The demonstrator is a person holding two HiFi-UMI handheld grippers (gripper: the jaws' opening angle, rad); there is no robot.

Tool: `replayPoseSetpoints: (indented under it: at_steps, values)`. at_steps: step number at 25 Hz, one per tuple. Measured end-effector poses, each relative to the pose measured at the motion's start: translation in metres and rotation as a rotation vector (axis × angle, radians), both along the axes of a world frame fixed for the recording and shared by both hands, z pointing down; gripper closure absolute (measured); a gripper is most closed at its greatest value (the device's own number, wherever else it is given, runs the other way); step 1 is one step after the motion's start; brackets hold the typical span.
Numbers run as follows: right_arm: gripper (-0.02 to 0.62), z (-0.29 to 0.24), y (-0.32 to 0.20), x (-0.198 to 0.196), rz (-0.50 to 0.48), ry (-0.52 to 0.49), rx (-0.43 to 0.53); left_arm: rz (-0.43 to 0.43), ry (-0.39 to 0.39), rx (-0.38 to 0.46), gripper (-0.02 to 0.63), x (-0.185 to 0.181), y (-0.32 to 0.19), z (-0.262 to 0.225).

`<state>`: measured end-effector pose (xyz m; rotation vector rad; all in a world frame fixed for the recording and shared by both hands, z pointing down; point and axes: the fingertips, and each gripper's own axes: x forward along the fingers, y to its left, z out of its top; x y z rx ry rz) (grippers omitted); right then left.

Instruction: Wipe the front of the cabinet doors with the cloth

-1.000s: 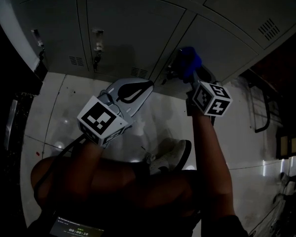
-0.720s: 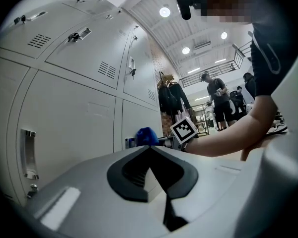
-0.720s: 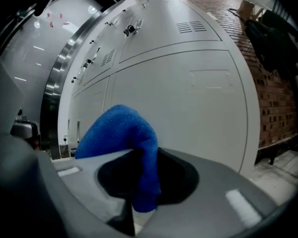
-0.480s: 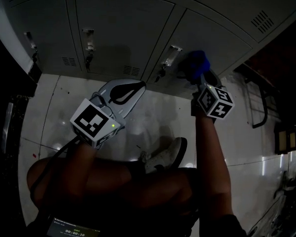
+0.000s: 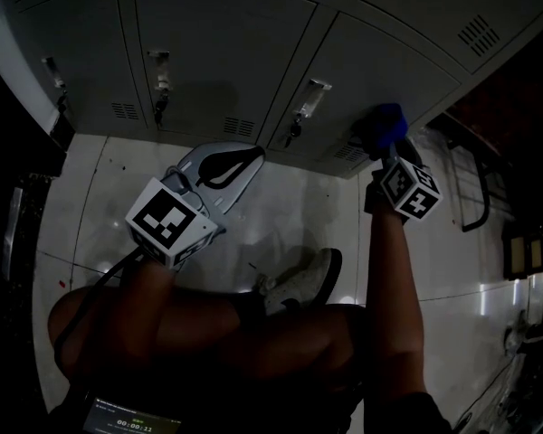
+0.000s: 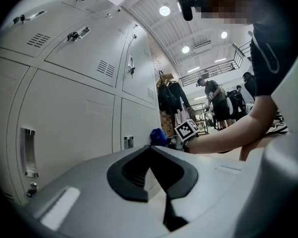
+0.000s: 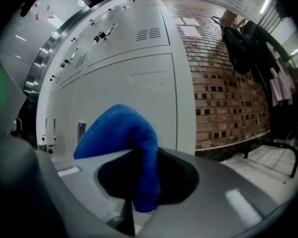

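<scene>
Right gripper point(image 7: 139, 151) jaws are clamped on the blue cloth point(image 5: 385, 123), a nubby terry wad bunched over the tips, probably so fabric rather than plastic meets the cabinet doors point(image 5: 219, 51). The cloth sits at 2 o'clock in head view, low on the right door. Left gripper point(image 5: 224, 163) jaws are closed on nothing and parked at 10 o'clock, likely idle; the doors are smooth, flat grey painted metal.

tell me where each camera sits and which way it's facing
Head view: on the head, steeply down at lockers, left gripper, right gripper, both arms, a shoe.
Left gripper view: along its shut jaws beside the lockers; right forearm shows.
Right gripper view: along jaws shut on the blue cloth, toward lockers and brick wall; no arm shows.
All three show the blue cloth.
</scene>
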<state>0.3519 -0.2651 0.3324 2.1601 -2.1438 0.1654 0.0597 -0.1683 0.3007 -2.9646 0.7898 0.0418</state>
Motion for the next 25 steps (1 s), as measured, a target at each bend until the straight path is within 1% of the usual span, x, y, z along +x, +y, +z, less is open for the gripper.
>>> replayPoseSetpoints:
  at_steps: [12, 16, 19, 21, 23, 25]
  values:
    - [0.526, 0.005, 0.011, 0.049, 0.123, -0.041, -0.003, 0.002, -0.003, -0.002, 0.6, 0.0, 0.0, 0.0]
    - [0.526, 0.007, 0.013, 0.055, 0.149, -0.046, -0.012, -0.001, -0.004, 0.002, 0.601, 0.0, -0.001, 0.001]
    - [0.526, 0.009, 0.016, 0.054, 0.171, -0.082, -0.019, -0.002, 0.0, 0.002, 0.601, -0.001, -0.001, -0.001]
    - [0.526, 0.007, 0.018, 0.049, 0.171, -0.084, -0.019, -0.004, 0.001, 0.002, 0.601, -0.002, -0.001, -0.002]
    - [0.526, 0.0, 0.019, 0.032, 0.139, -0.067, -0.016, -0.003, -0.001, 0.006, 0.601, -0.003, -0.002, -0.002]
    - [0.526, -0.009, 0.018, 0.004, 0.08, -0.058, -0.008, -0.002, -0.001, 0.01, 0.601, -0.002, -0.001, -0.003]
